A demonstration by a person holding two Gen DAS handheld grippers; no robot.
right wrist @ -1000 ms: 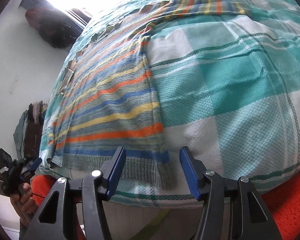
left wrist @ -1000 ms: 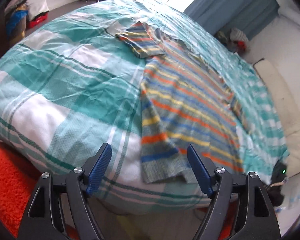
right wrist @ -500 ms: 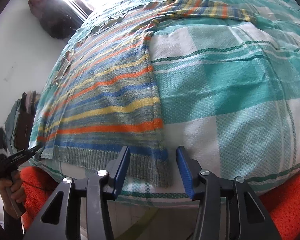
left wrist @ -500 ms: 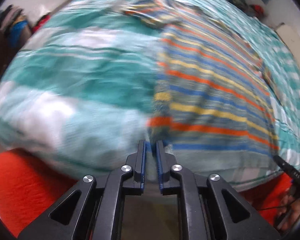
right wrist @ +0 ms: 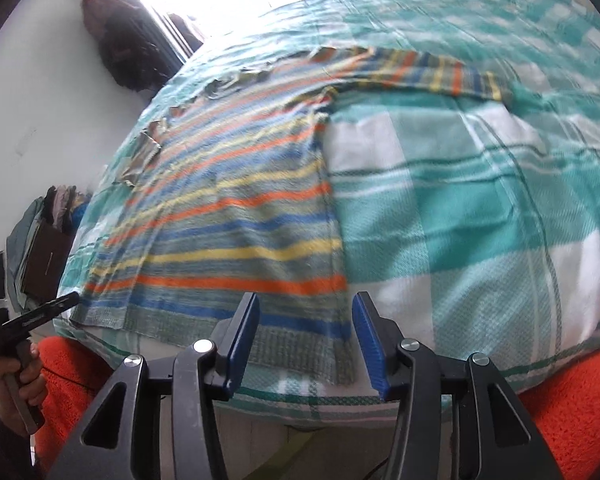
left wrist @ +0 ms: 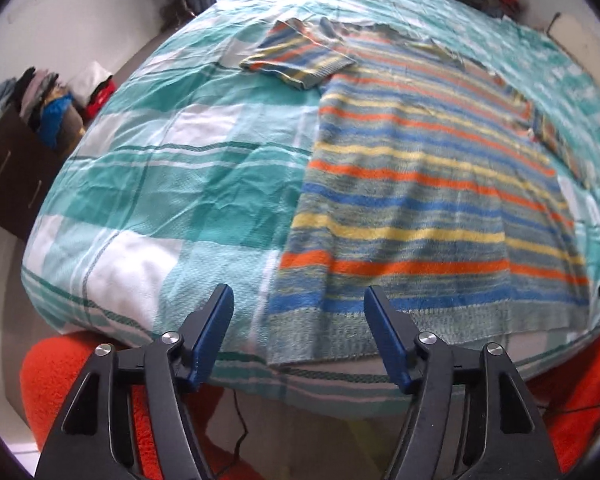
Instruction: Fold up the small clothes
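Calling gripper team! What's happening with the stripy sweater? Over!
Left gripper opening, empty, at hem corner. Right gripper open, holding nothing. Stripy sweater flat, unfolded on bedspread. Nothing in the way.

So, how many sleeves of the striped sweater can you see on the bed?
2. One sleeve lies spread out at the far left of the striped sweater in the left wrist view; the other sleeve lies at its right edge, seemingly folded in.
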